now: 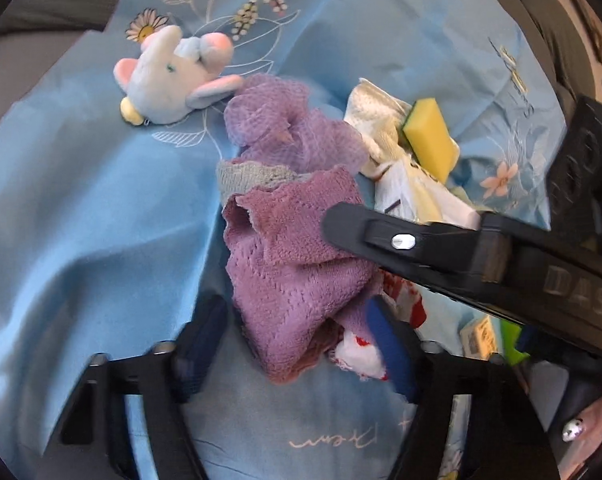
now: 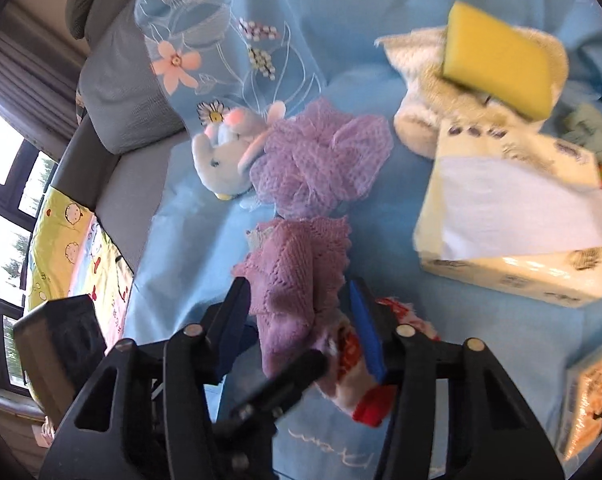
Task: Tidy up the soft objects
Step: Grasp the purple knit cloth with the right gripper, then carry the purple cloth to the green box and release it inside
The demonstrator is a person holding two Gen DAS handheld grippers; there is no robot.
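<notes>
— Any writing you could read?
— "DAS" moulded on the right gripper's (image 1: 333, 220) body. Cursive script on the blue sheet (image 1: 81, 200) near its front edge stayed illegible.
— Counts?
— One purple cloth (image 1: 293, 272), one mesh pouf (image 1: 293, 124), one elephant toy (image 1: 173, 80), one yellow sponge (image 2: 501, 60), one tissue pack (image 2: 513, 216), all mid-sheet.
— Grippers?
— The left gripper (image 1: 301, 340) stood apart around the cloth, not pressing. The right gripper (image 2: 301, 316) bracketed the cloth; whether it clamped, I couldn't tell.
</notes>
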